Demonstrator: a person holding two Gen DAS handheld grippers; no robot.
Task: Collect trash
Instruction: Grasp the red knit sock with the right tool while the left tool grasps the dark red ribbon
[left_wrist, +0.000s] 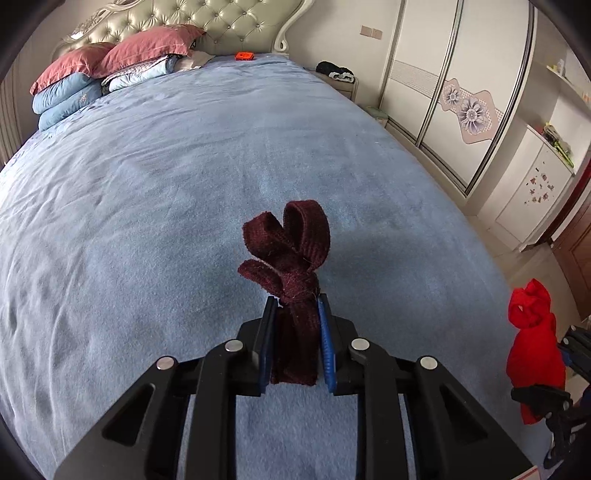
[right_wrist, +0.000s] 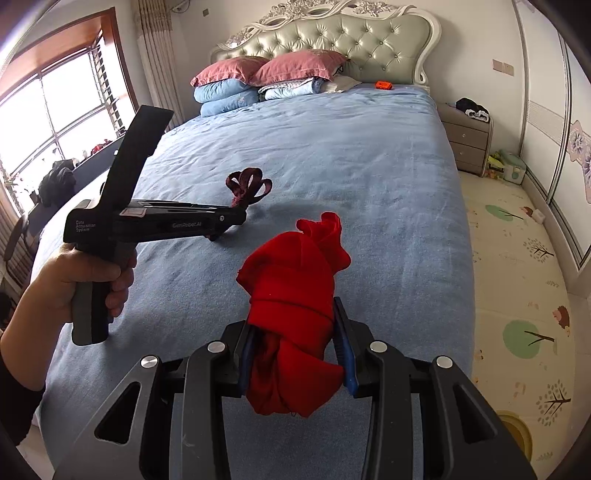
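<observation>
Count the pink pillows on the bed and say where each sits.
2. One pink pillow lies at the head of the bed on the window side, atop folded blue quilts; the other lies beside it, nearer the middle. More may be hidden underneath.

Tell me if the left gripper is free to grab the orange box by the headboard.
Probably not: the left gripper is shut on a maroon cloth, and the orange box lies far across the bed.

Dark maroon knotted fabric strip (left_wrist: 291, 258) is seen w/ a ribbed weave. Bright red knotted knit cloth (right_wrist: 295, 295) is plain. Blue fleece bed cover (left_wrist: 166, 184) is unpatterned. Dusty-pink pillows (right_wrist: 295, 66) are stacked on pale blue folded quilts (right_wrist: 225, 96). Cream play mat (right_wrist: 517, 295) is printed w/ green trees.
</observation>
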